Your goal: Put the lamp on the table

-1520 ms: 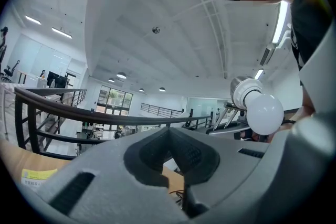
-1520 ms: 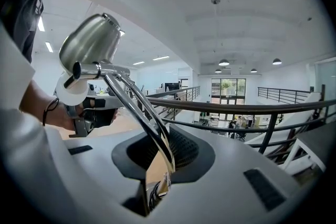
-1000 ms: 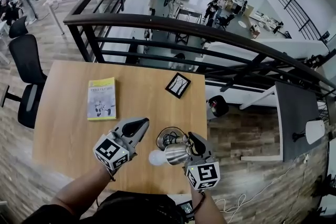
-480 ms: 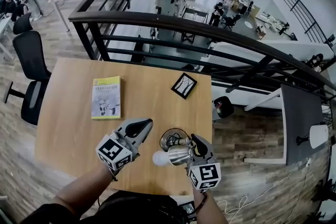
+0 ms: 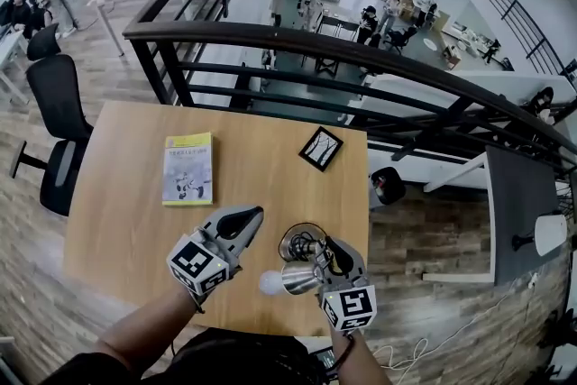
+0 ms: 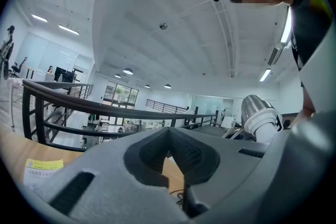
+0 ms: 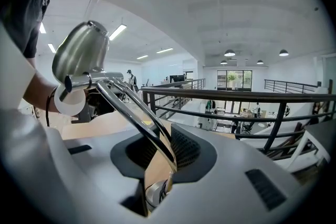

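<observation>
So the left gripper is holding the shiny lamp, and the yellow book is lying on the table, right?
No, the right gripper is holding the shiny lamp, its jaws shut on its thin metal arm; the right gripper view shows it. The left gripper holds nothing. The yellow book is lying on the table.

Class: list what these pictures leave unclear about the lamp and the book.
Lamp base: whether it touches the table; head view, the right gripper overlaps it.
Book title: too small in head view; left gripper's body cuts it off in its view.
</observation>
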